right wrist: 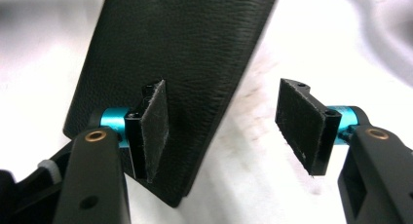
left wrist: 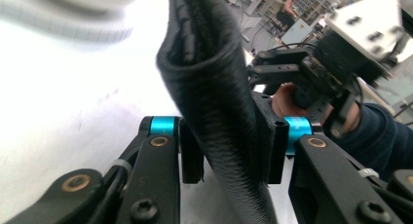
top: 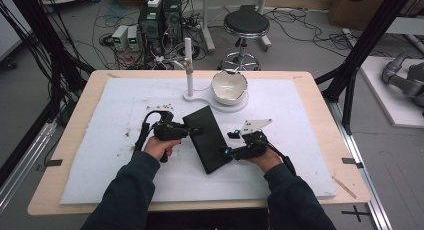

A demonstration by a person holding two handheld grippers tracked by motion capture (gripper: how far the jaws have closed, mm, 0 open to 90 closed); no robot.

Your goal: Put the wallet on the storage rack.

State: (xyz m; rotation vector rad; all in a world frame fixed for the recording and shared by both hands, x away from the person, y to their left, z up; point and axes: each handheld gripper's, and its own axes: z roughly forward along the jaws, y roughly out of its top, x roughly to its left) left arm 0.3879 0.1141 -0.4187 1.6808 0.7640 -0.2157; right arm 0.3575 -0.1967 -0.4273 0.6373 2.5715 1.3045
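The black case [top: 209, 138] lies on the white mat [top: 100, 155] between the two grippers, its long axis running away from the person and slanted toward the left gripper's far side. The left gripper [top: 192, 131] comes at it from the side, near the far end. In the left gripper view the jaws sit either side of the case's [left wrist: 219, 112] raised edge and look closed on it, the pads touching the leather, so that edge appears lifted off the mat.

The right gripper [top: 229, 151] is at the near end. In its own view the jaws stand wide apart: the left pad [right wrist: 155, 129] overlaps the case's [right wrist: 170, 63] corner, while the right pad [right wrist: 299, 121] hangs over bare mat, well clear. The case lies ahead and to the left of this gripper, which would likely need to shift left to straddle the edge.

Beyond both grippers a white bowl [top: 229, 86] sits on a white stand [top: 189, 70]; what it holds cannot be told.
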